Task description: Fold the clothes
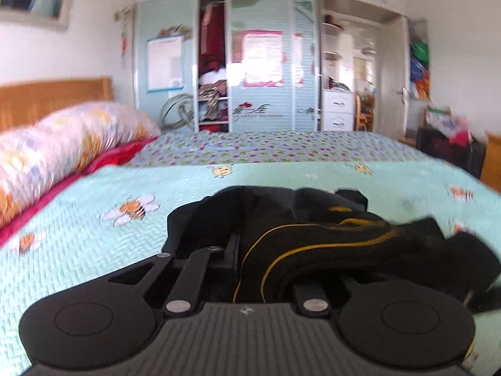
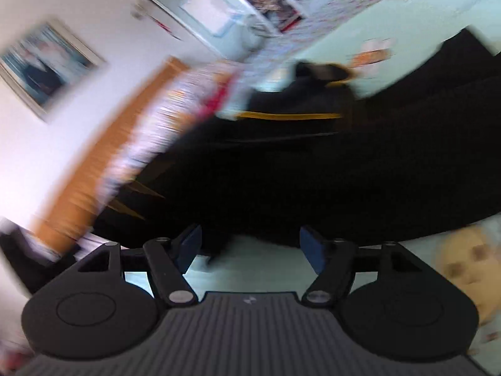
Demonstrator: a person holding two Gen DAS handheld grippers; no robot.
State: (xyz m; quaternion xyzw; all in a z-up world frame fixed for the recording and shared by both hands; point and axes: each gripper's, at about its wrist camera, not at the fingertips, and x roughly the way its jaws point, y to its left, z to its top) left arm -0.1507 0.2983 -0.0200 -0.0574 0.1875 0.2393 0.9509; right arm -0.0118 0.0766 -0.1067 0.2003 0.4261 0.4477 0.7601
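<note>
The black garment (image 1: pixel 313 238) with thin yellow piping lies bunched on the bee-print bedspread (image 1: pixel 94 244). My left gripper (image 1: pixel 250 250) is clamped on a fold draped over its fingers. My right gripper (image 2: pixel 250 244) gapes, cloth just ahead. I judge I'm gathering; next, pinch a second edge and spread it.

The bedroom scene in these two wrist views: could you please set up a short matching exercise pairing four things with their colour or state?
Things:
1. left gripper
2. right gripper
3. bedspread
4. headboard

Descriptions:
A. pale mint with bee pictures
B. open, nothing between its pads
C. orange-brown wicker
D. shut on the black garment with yellow piping

Pairs: 1-D, 2-B, 3-A, 4-C
</note>
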